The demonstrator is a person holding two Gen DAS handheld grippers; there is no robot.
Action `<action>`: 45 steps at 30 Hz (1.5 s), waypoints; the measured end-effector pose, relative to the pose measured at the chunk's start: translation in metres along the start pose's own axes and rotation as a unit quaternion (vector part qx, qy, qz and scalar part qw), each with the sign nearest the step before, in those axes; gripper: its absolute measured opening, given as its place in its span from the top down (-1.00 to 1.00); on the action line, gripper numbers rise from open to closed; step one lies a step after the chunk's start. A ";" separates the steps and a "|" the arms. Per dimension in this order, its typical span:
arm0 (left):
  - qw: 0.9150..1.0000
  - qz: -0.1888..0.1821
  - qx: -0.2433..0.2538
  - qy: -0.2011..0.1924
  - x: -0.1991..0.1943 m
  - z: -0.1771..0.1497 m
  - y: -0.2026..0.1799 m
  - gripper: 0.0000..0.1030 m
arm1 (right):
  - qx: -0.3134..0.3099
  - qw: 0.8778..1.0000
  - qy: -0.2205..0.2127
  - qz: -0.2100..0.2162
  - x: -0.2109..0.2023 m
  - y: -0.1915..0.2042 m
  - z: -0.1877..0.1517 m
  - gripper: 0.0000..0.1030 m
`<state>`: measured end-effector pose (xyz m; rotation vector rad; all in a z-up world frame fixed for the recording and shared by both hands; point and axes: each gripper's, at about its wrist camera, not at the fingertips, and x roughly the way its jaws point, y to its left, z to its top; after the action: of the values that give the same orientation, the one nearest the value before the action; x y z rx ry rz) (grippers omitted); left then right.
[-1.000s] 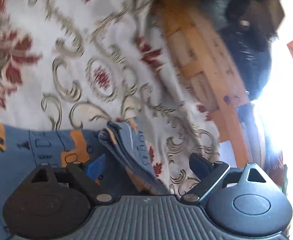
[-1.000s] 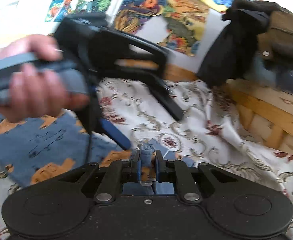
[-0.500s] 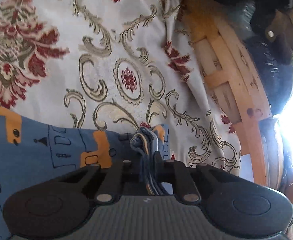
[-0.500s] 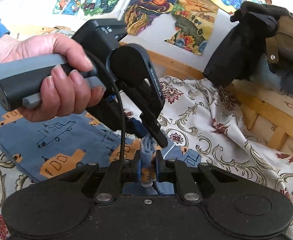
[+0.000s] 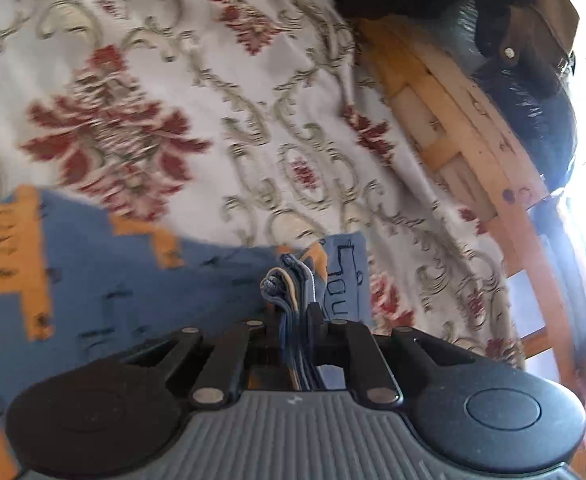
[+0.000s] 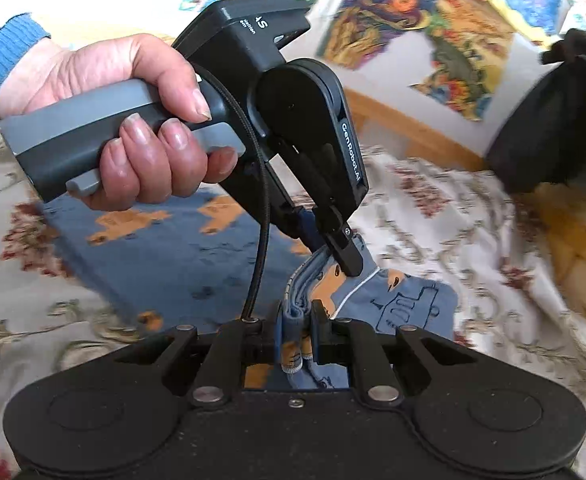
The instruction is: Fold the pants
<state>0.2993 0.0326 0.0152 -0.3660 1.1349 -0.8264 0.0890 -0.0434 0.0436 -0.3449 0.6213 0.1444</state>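
The right gripper [image 6: 297,334] is clamped on a bunched fold of the blue pants [image 6: 409,300], the layers standing up between its fingers. Just ahead, the left gripper [image 6: 343,256] pinches the same fold from above, gripped by a hand [image 6: 133,128] up and to the left. The pants spread leftward over a patterned cloth [image 6: 465,220]. Further ahead, pictures [image 6: 413,12] hang.

pants [image 5: 93,280]: left part cut by frame edge, print blurred | dark bundle [image 6: 553,120]: blurred, cut off at right
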 end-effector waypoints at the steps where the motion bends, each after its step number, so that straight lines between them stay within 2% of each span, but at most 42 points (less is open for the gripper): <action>1: 1.000 0.006 -0.001 0.001 -0.003 -0.003 0.006 0.79 | -0.003 1.000 0.003 0.007 0.001 0.003 0.001 0.73; 5: 0.999 0.039 -0.007 0.008 -0.007 -0.014 0.030 0.78 | -0.015 0.999 0.018 0.034 0.012 0.020 0.001 0.72; 10: 0.999 0.033 -0.025 0.004 -0.007 -0.019 0.046 0.77 | -0.014 0.998 0.035 0.050 0.025 0.029 -0.002 0.69; 18: 0.999 0.040 0.009 0.001 -0.014 -0.019 0.039 0.79 | -0.004 0.998 0.034 0.049 0.024 0.034 0.001 0.69; 37: 0.998 0.064 0.019 -0.017 -0.085 -0.028 0.086 0.79 | 0.006 0.994 0.013 0.108 0.034 0.082 0.039 0.69; 45: 0.997 0.078 0.011 -0.007 -0.089 -0.036 0.103 0.79 | -0.009 0.992 0.025 0.124 0.043 0.099 0.039 0.68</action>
<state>0.2913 0.1720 -0.0078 -0.2615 1.1254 -0.6964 0.1218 0.0649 0.0210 -0.2875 0.7114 0.3814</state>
